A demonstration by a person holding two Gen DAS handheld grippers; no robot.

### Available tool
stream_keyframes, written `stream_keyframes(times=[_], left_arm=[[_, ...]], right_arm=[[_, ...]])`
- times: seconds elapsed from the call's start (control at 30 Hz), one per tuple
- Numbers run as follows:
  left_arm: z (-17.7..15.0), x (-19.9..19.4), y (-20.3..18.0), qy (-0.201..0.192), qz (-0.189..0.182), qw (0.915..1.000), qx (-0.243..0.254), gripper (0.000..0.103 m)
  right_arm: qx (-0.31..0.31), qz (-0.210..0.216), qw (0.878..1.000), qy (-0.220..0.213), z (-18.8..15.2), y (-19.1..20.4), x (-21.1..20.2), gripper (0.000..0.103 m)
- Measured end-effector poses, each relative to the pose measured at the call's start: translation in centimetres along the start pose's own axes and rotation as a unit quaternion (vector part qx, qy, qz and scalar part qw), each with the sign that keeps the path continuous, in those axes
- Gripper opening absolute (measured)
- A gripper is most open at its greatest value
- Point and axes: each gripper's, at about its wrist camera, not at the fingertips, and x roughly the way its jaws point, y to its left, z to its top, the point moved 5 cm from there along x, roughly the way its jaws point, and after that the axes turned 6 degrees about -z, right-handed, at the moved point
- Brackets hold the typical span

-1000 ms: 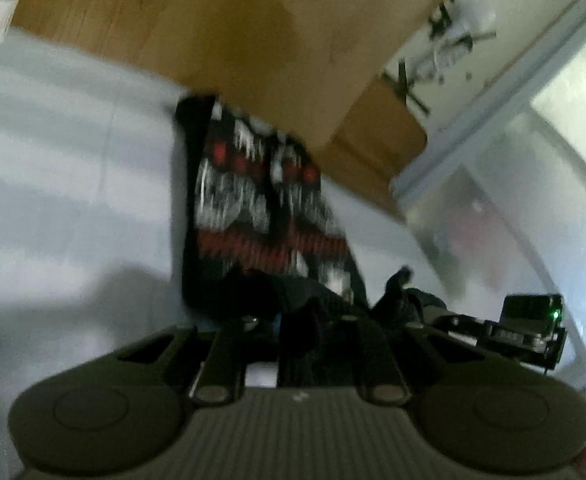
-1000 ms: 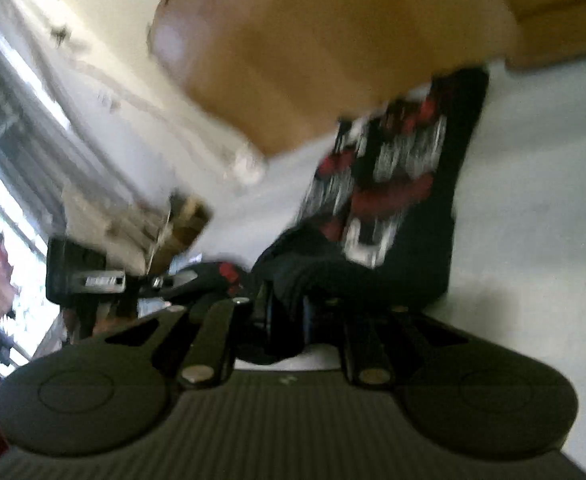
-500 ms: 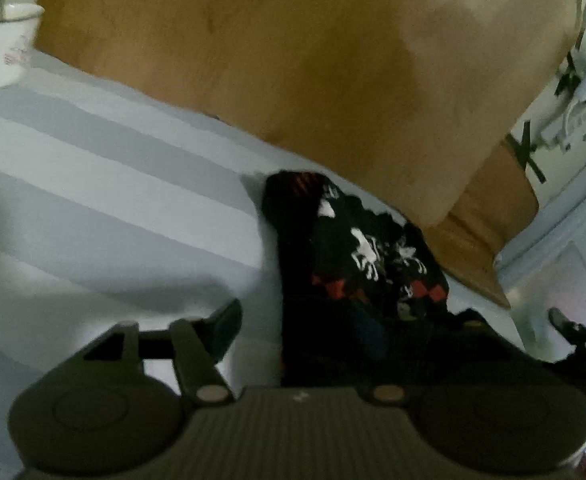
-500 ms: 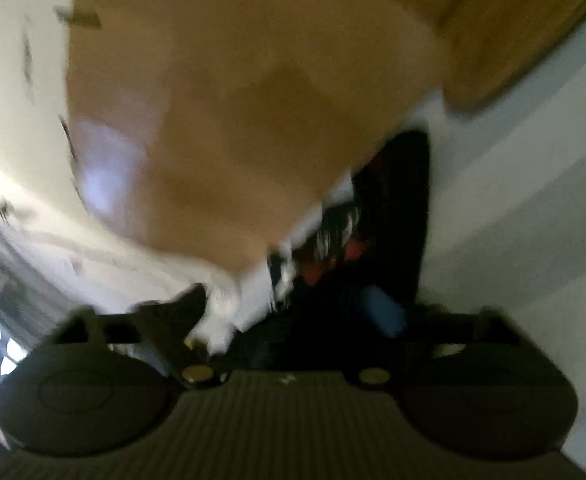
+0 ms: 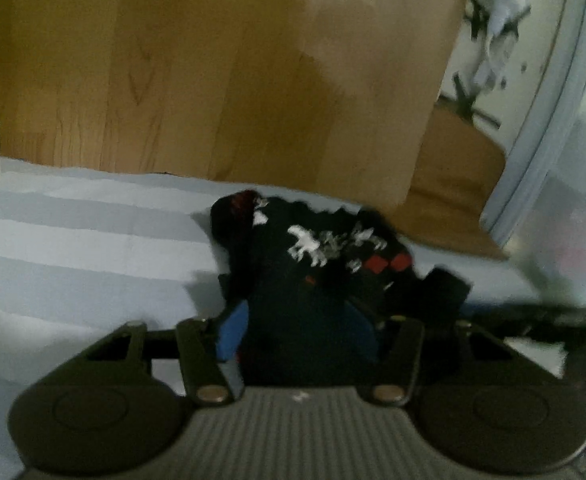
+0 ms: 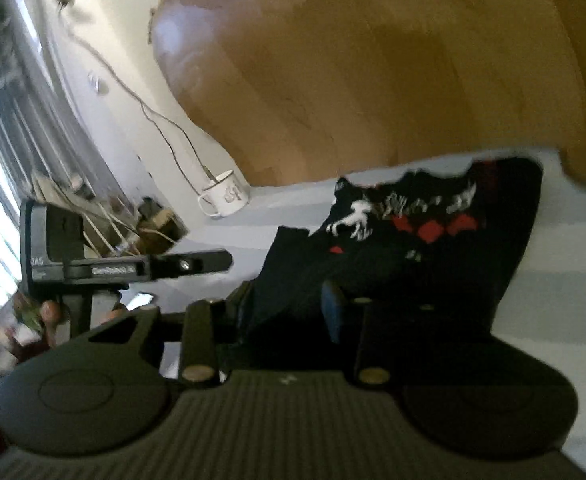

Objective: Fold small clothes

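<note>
With both tongs, left [image 5: 299, 334] and right [image 6: 289, 316], spread open over the patterned black garment [image 5: 317, 256], press the fold flat evenly.

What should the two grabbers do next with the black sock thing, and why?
Probably back both grippers away. The left gripper and right gripper have open jaws with the dark patterned garment lying bunched between them on the striped sheet, apparently already doubled over. Pulling back slowly should avoid dragging it, and would show whether the fold needs flattening.
</note>
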Motion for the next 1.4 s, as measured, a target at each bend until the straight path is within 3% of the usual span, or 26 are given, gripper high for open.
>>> stream_keyframes(times=[0.07, 0.1, 0.17, 0.27, 0.33, 0.4, 0.43, 0.53, 0.63, 0.77, 0.83, 0.93, 1.0, 1.07, 1.13, 1.17, 1.2, 1.37, 1.4], left_arm=[[-0.4, 1.1, 0.4, 0.024, 0.007, 0.9997, 0.001, 0.053], [-0.9, 1.5, 0.5, 0.036, 0.004, 0.9993, -0.001, 0.051], [-1.8, 2.3, 0.4, 0.053, 0.009, 0.9985, 0.003, 0.038], [-2.8, 2.2, 0.5, 0.047, 0.021, 0.9986, 0.003, 0.039], [-3.0, 1.8, 0.6, 0.044, 0.019, 0.9989, -0.003, 0.035], [-3.2, 1.6, 0.8, 0.043, 0.02, 0.9989, -0.004, 0.025], [-3.2, 1.4, 0.9, 0.042, 0.022, 0.9989, -0.004, 0.02], [-2.7, 0.6, 0.9, 0.03, 0.013, 0.9994, -0.013, 0.016], [-2.2, 0.4, 1.0, 0.017, 0.019, 0.9995, -0.018, 0.013], [-2.6, 1.3, 1.7, 0.027, 0.042, 0.9983, -0.032, 0.013], [-3.0, 2.1, 1.9, 0.039, 0.058, 0.9972, -0.027, 0.013], [-3.0, 2.7, 1.5, 0.037, 0.072, 0.9967, -0.004, 0.014], [-2.8, 2.8, 1.5, 0.04, 0.074, 0.9965, -0.003, 0.014], [-2.7, 2.7, 1.8, 0.041, 0.069, 0.9967, -0.008, 0.014], [-2.7, 2.6, 2.1, 0.041, 0.064, 0.997, -0.014, 0.014], [-2.7, 2.6, 2.1, 0.04, 0.063, 0.9971, -0.017, 0.014], [-2.8, 2.6, 2.2, 0.039, 0.061, 0.9972, -0.019, 0.014], [-2.8, 2.6, 1.9, 0.037, 0.065, 0.997, -0.019, 0.014], [-2.8, 2.6, 1.8, 0.037, 0.066, 0.997, -0.018, 0.013]], right_arm=[[-0.017, -0.026, 1.0, 0.005, 1.5, -0.3, 1.1, 0.063], [-0.025, -0.027, 0.999, 0.009, 2.1, -0.6, 2.0, 0.064], [-0.05, -0.02, 0.998, 0.042, 2.9, -0.6, 4.3, 0.064], [-0.078, -0.017, 0.988, 0.136, 1.6, -0.9, 8.3, 0.064], [-0.096, -0.023, 0.978, 0.185, -0.3, -1.1, 10.3, 0.052], [-0.143, -0.038, 0.974, 0.174, -0.2, -0.4, 9.5, 0.013], [-0.145, -0.029, 0.976, 0.162, 0.5, 0.0, 8.6, 0.009], [-0.162, -0.014, 0.981, 0.11, 3.0, 1.2, 6.2, 0.009], [-0.191, -0.024, 0.978, 0.085, 3.9, 2.5, 7.1, 0.008], [-0.205, -0.041, 0.973, 0.098, 3.2, 2.1, 11.8, 0.008], [-0.214, -0.083, 0.964, 0.132, 1.9, 0.9, 14.1, 0.007], [-0.169, -0.069, 0.974, 0.136, 1.5, -1.1, 14.4, 0.004], [-0.107, -0.061, 0.985, 0.119, 2.9, -2.2, 12.1, 0.011], [-0.059, -0.056, 0.994, 0.074, 4.0, -3.0, 8.2, 0.013], [-0.042, -0.085, 0.995, 0.036, 3.8, -3.6, 4.2, 0.034], [-0.039, -0.099, 0.994, 0.019, 3.3, -3.7, 2.6, 0.051], [-0.033, -0.111, 0.993, 0.004, 2.3, -3.8, 0.6, 0.056], [0.042, -0.13, 0.991, -0.004, -2.9, -4.6, -3.2, 0.063], [0.055, -0.126, 0.99, 0.005, -4.2, -4.6, -3.0, 0.059]])
